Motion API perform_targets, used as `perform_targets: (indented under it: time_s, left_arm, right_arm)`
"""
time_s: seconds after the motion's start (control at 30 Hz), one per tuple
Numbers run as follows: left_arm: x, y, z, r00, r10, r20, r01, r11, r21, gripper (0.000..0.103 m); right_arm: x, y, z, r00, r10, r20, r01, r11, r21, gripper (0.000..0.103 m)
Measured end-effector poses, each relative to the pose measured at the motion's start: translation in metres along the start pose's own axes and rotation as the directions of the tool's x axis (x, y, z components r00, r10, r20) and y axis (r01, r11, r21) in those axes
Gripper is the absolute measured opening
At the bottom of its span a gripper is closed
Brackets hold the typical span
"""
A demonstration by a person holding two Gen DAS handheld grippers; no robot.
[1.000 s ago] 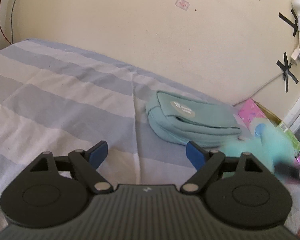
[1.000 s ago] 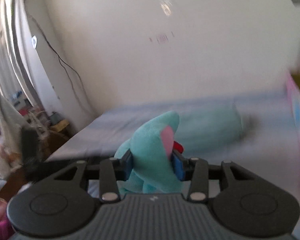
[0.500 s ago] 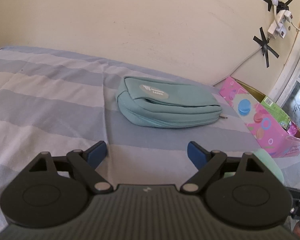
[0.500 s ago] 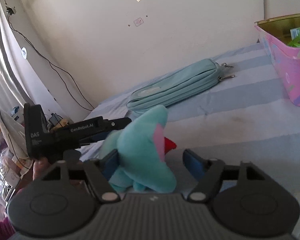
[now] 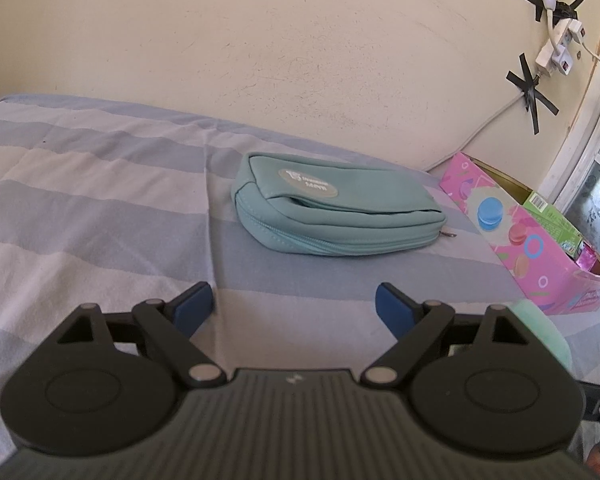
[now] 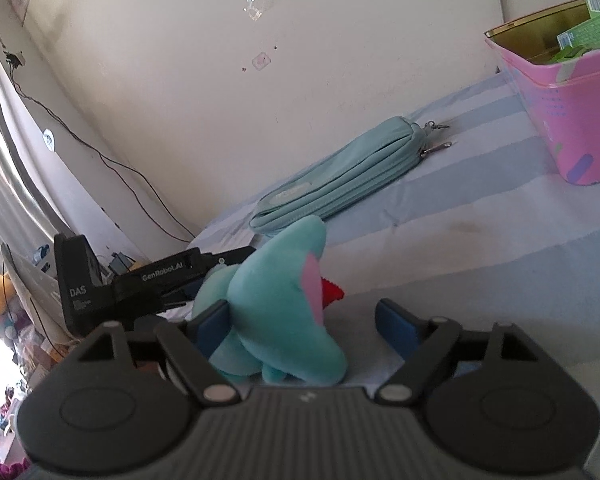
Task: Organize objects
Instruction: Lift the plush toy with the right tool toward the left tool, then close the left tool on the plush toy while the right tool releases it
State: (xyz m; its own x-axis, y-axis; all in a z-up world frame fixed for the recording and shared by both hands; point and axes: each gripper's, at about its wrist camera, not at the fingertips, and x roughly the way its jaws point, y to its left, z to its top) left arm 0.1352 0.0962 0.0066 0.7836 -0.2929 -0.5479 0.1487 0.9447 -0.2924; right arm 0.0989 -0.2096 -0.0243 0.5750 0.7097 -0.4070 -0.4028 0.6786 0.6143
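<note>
Right gripper is opening; the teal plush toy is sitting on the striped bedsheet between the blue pads. The left pad looks to be just touching the toy's side, the right pad is standing clear with a gap, so nothing is clamping it. The toy is showing a pink patch and a red serrated bit on its right side.

Left gripper is hanging spread wide over bare sheet, nothing between its pads. In the right wrist view its black body is sitting just left of the toy, pointing toward it.

Teal zip pouch is lying flat on the sheet, far of the left gripper, near the wall. Zips are looking closed, contents hidden; two metal pulls are sticking out at its right end.

Pink patterned box is standing on the far right of the bed, well apart from the toy and just right of the pouch. It is open-topped, with a gold-looking inner wall. Green cartons are sticking up inside it, and something magenta is showing at its near end; cannot tell what.

A pale green soft edge is peeking out behind the left gripper's right arm, probably the toy.
</note>
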Motion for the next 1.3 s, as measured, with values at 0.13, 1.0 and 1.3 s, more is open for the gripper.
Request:
perform_targets:
  time_s: [0.13,1.0,1.3]
  left_arm:
    - [-0.002,0.002,-0.001,1.000,-0.010,-0.004,0.010,1.000,-0.018,0.090]
    - [-0.034,-0.032,-0.030,0.937,-0.336,-0.094,0.313,0.928,-0.201,0.095]
    - [-0.018,-0.047,-0.034,0.927,-0.349,-0.139,0.322,0.928,-0.186,0.094]
  right_arm:
    - [0.001,0.001,0.000,1.000,0.004,-0.001,-0.004,1.000,-0.007,0.083]
    - [0.007,0.012,-0.003,0.999,0.014,-0.038,-0.018,0.996,-0.088,0.084]
    - [0.010,0.032,-0.013,0.998,-0.031,-0.050,0.018,0.971,-0.238,0.074]
